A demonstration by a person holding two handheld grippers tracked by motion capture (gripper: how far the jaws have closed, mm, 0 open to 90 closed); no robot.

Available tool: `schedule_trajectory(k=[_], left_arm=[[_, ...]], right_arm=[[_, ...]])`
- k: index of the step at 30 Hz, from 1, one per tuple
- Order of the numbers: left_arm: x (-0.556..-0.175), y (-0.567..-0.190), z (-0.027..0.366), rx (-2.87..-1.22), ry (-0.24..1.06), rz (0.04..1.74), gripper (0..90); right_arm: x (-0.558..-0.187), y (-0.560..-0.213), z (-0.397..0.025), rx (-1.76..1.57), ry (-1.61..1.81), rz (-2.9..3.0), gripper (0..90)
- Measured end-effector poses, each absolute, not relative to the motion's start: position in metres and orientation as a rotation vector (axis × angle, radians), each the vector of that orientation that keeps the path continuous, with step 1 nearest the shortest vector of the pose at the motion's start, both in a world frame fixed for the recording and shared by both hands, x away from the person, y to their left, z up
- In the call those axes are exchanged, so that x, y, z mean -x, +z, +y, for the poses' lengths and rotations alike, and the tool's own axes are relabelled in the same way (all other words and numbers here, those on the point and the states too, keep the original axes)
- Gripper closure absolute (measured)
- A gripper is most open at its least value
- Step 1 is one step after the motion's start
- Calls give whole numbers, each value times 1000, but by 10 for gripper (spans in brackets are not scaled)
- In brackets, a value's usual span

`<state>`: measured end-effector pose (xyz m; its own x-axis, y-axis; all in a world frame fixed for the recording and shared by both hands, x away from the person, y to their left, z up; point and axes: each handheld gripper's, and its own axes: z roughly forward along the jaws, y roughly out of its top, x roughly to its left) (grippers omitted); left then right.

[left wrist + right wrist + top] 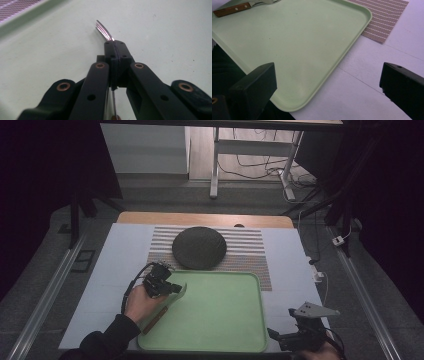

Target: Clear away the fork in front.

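A fork with a wooden handle (154,320) hangs slanted over the left part of the pale green tray (225,320). My left gripper (175,289) is shut on its metal neck. In the left gripper view the jaws (115,45) are pressed together, and the curved tines (103,30) stick out past them above the tray floor (162,25). The fork's handle (232,9) appears at the top left of the right gripper view. My right gripper (272,335) stands open near the tray's front right corner with nothing between its fingers (328,75), above the tray rim (352,45).
A dark round plate (199,247) lies on a striped placemat (250,250) behind the tray. A white cover (115,265) spreads over the table. A person's left hand and dark sleeve (107,337) come in at the bottom left.
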<state>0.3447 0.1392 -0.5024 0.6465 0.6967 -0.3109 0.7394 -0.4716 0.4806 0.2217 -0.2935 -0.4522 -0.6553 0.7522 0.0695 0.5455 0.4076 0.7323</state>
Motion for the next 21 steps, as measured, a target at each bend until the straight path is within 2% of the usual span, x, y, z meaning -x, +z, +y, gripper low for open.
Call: schedule_trajectory(k=[21], left_arm=[[-327, -506, 102, -2308, -201, 954, 886]], right_arm=[[-223, -453, -294, -1145, 1087, 2406, 16]])
